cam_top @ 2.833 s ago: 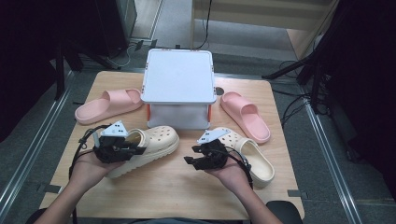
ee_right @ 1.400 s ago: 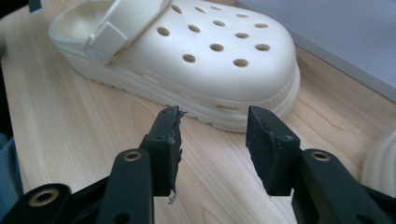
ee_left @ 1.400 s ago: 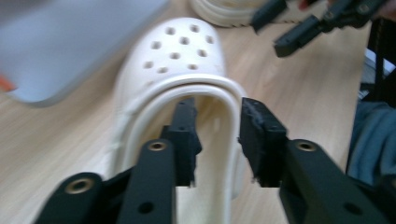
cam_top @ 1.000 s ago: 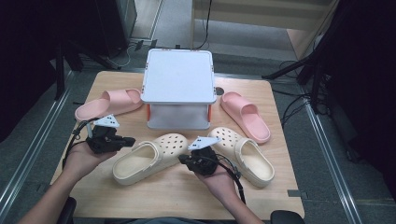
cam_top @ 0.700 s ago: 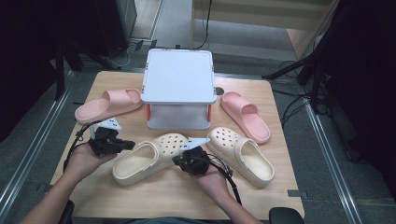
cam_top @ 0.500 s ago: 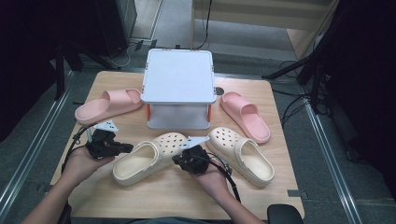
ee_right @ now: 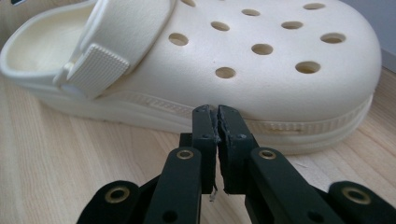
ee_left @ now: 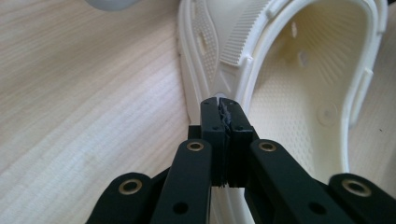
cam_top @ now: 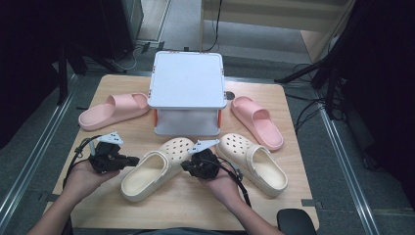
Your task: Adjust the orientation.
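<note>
Pale wooden table [cam_top: 293, 98]: from the left, the left gripper [cam_top: 131, 159], jaws pressed together, is held at a cream perforated foam clog [cam_top: 159, 169]; beyond it, the right gripper [cam_top: 187, 166], jaws just parting, holds nothing.

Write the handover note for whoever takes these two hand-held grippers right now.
Left hand-held gripper: jaws shut, empty, tips at the heel side of the left cream clog.
Right hand-held gripper: nearly shut, jaws have just been opening slightly, nothing between them, at the same clog's toe side.
Second cream clog lies to the right; pink slides flank the white box.
Done: nothing gripped.
Left: probably grasping and placing the clog.
</note>
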The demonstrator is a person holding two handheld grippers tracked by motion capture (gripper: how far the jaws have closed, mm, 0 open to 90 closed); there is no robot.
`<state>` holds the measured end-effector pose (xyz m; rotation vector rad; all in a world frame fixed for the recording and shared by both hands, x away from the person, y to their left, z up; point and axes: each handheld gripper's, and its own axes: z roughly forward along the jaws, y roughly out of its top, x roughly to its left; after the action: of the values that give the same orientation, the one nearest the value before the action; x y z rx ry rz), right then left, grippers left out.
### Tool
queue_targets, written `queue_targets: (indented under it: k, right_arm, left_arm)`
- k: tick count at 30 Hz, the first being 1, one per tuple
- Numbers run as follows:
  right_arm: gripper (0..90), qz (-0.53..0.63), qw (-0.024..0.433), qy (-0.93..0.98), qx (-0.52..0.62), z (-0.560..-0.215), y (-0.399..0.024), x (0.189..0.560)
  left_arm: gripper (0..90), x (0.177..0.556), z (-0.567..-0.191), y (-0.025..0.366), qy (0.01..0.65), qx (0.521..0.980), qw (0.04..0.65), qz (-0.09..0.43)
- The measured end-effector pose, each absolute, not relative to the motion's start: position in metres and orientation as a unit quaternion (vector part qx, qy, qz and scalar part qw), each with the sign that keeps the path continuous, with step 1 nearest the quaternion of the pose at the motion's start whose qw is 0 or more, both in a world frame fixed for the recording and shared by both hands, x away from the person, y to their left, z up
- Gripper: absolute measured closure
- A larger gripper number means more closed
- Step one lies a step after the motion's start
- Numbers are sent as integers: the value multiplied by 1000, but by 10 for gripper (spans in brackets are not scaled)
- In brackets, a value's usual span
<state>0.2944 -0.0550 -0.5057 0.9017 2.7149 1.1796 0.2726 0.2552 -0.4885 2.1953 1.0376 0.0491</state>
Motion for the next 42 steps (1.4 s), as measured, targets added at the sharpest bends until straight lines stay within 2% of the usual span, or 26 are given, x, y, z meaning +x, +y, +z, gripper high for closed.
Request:
queue_targets:
  k: [12,32,34,37,38,39,40,42]
  right_arm:
    - [859,375,18,875,307,-504,-51,310]
    - [854,374,31,867,329,-503,-54,326]
    - [809,381,33,864,327,-501,-56,326]
    - [791,392,33,860,326,-496,-58,327]
    - [754,405,32,852,331,-490,-62,327]
    - [754,405,32,852,331,-490,-62,327]
    - [691,416,26,843,341,-484,-66,326]
    - [644,424,25,837,345,-479,-69,325]
  left_arm:
    - [888,251,-489,244,397,843,362,0]
    - [828,248,-490,215,370,852,370,-29]
    - [798,250,-489,221,378,843,381,-32]
    - [764,252,-483,230,393,829,396,-32]
    - [725,254,-481,232,401,828,390,-29]
    - [725,256,-479,233,404,829,386,-27]
    - [703,259,-476,235,408,826,388,-22]
    - [687,263,-472,236,406,826,390,-20]
